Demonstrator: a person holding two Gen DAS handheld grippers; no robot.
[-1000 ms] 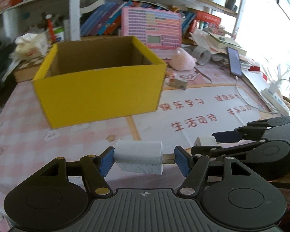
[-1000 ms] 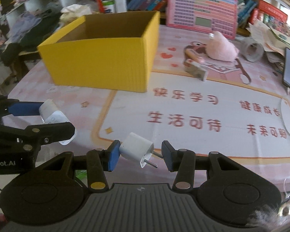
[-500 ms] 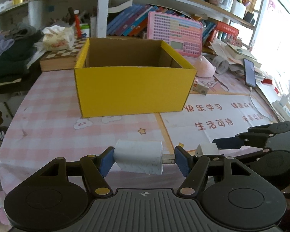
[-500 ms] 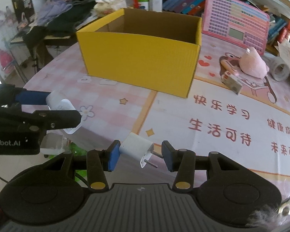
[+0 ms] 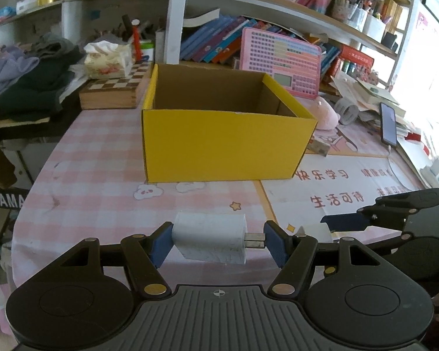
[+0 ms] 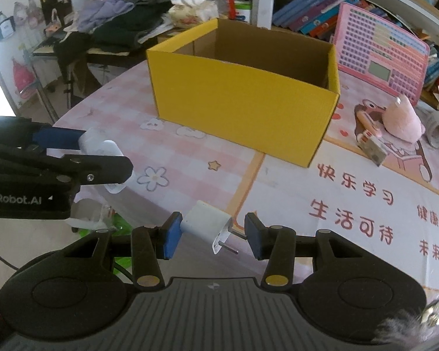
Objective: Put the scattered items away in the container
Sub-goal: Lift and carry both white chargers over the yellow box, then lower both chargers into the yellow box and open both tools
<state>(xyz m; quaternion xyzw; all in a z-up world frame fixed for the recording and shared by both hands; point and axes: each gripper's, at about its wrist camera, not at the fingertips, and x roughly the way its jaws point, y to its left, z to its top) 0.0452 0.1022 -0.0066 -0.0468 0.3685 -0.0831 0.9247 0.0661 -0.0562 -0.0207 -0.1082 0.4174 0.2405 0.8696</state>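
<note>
Left wrist view: left tool (image 5: 218, 241) grips a charger (image 5: 209, 241); right tool (image 6: 210, 235) clamps a plug (image 6: 206, 223), box (image 5: 222, 143) floor hidden.

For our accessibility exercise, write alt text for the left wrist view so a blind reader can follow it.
The left gripper clamps a white charger plug sideways, its metal prongs against the right-hand finger, above a pink checked tablecloth. Beyond it stands an open yellow cardboard box. The right gripper enters from the right edge, holding a smaller white plug.
</note>
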